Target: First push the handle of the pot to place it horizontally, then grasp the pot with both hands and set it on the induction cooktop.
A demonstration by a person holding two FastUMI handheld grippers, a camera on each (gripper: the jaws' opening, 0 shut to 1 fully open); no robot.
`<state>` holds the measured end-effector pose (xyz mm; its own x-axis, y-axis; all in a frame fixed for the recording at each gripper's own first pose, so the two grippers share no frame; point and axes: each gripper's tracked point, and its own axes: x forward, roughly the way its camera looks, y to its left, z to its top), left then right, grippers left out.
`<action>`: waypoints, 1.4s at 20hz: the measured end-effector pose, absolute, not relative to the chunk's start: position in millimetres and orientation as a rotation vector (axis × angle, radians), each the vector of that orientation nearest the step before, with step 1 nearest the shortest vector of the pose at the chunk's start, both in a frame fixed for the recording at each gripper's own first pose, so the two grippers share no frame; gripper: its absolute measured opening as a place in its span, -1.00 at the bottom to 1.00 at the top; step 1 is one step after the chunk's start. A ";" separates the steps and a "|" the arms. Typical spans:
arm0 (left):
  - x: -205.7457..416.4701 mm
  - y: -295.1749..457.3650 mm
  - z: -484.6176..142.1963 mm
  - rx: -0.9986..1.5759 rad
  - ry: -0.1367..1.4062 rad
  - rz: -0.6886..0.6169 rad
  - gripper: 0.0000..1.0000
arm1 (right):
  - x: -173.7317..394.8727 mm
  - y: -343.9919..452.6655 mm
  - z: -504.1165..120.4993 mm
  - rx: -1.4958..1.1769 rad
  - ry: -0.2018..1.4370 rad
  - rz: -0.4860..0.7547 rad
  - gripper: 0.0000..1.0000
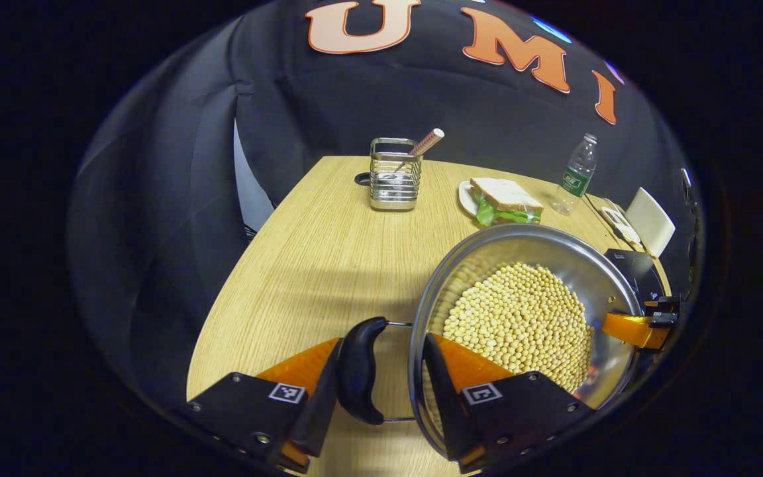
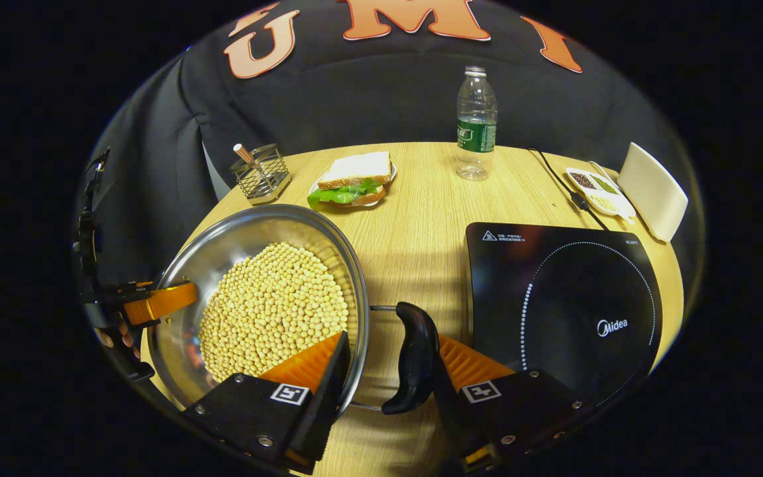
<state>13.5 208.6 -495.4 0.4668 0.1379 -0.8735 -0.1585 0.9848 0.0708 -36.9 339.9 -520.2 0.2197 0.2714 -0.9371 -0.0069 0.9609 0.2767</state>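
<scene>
- The pot [image 1: 520,318], full of beans [image 2: 275,311], sits on the table [image 1: 315,258], left of the cooktop [image 2: 560,298].
- The left gripper [image 1: 381,371] straddles the pot's near handle [image 1: 358,371] and rim; whether it presses, one cannot tell.
- The right gripper [image 2: 388,371] likewise brackets the other handle [image 2: 411,358]; grip unclear.
- A sandwich [image 2: 352,179] and bottle [image 2: 475,126] stand far back.
</scene>
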 end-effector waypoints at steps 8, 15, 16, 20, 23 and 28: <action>11.7 205.5 -497.6 0.035 1.062 0.229 0.32 | -32.5 342.2 -524.5 0.229 1.316 0.192 0.33; 11.9 202.5 -491.3 0.055 1.070 0.278 0.24 | -36.1 342.2 -523.1 0.249 1.349 0.199 0.08; 14.7 200.8 -489.2 0.065 1.068 0.282 0.24 | -37.8 343.7 -521.1 0.262 1.359 0.200 0.08; 15.5 201.0 -482.9 0.076 1.041 0.287 0.23 | -24.4 335.9 -511.1 0.266 1.303 0.196 0.07; 16.7 199.9 -469.6 0.098 1.015 0.283 0.19 | -25.6 322.9 -491.0 0.271 1.287 0.199 0.07; 23.3 195.8 -455.2 0.126 0.987 0.259 0.22 | -19.2 297.2 -470.0 0.285 1.247 0.180 0.07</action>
